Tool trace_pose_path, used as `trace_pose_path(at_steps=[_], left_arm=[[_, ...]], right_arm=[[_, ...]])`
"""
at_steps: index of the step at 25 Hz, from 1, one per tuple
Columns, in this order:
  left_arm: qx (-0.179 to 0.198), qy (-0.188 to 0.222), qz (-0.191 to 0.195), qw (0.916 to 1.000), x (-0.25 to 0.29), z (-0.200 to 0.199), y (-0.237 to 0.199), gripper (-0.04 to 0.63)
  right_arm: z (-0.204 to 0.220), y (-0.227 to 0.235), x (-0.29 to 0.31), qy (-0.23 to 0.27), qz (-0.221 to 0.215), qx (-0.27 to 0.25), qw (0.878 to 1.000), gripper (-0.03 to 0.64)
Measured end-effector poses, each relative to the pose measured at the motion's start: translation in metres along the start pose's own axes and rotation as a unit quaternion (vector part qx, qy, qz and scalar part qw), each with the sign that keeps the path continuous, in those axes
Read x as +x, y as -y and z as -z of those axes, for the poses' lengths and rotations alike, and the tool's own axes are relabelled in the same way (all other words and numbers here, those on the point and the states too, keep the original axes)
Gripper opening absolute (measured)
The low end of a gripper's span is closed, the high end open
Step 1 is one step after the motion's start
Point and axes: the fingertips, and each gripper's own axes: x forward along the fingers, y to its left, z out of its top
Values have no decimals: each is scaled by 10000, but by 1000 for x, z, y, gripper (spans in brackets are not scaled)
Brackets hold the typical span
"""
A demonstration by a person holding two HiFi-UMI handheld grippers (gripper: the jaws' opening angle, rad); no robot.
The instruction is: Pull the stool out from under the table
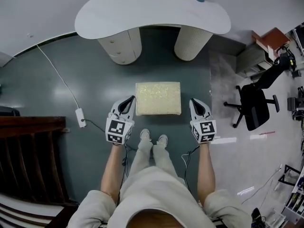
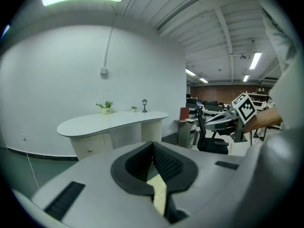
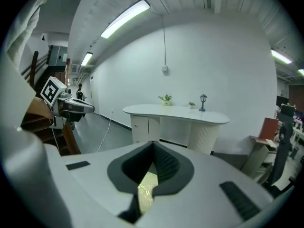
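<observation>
Two hand-held grippers flank a cream stool [image 1: 158, 98] on a dark, glossy floor [image 1: 95, 80]. A person stands over it, seen from above, shoes [image 1: 153, 139] just short of its near edge. The stool sits at 12 o'clock from the feet. The white table [image 1: 152, 11] lies farther on at 12 o'clock, with bare floor between the stool and the table's two pedestals [image 1: 192, 42]. By the look of it, the stool already stands clear of the table.

The stool is a low box with a nubbly fabric top. I judge it soft on the surface, firm underneath, and light enough to slide easily on this smooth floor. The fabric should give grip rather than slip. No handle or legs show, so the side faces at 9 and 3 o'clock look the best places to press and drag from.

Left gripper [image 1: 127, 103] is at 9 o'clock of the stool and right gripper [image 1: 197, 105] at 3 o'clock, each tip pointing toward the table. Both have their jaws pressed together with nothing between them. The forearms [image 1: 112, 167] reach down and forward, roughly parallel, elbows close to the body. From overhead the tips look just beside the stool's near half. Whether they touch it cannot be told. Each gripper view looks out level over the table, which suggests they are held above the stool.
</observation>
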Motion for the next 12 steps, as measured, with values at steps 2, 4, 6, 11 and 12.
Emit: trace_pose_path(at_steps=[2,4,6,11,12], left_arm=[[29,69,7,10000,-9,-23,0,11],[36,94,37,9999,-17,-39,1,11],[68,105,60,9999,-24,-52,2,11],[193,139,74,9997,-46,-75,5,11],[217,144,82,9996,-49,-78,6,11]], right_arm=[[-22,1,-9,77,26,-32,10000,-3],[-39,3,-19,141,76,-23,9999,-3],[-55,3,-29,206,122,0,9997,-3],[-83,1,-55,355,238,-36,9991,-3],[-87,2,-61,369,270,-41,9989,-3]])
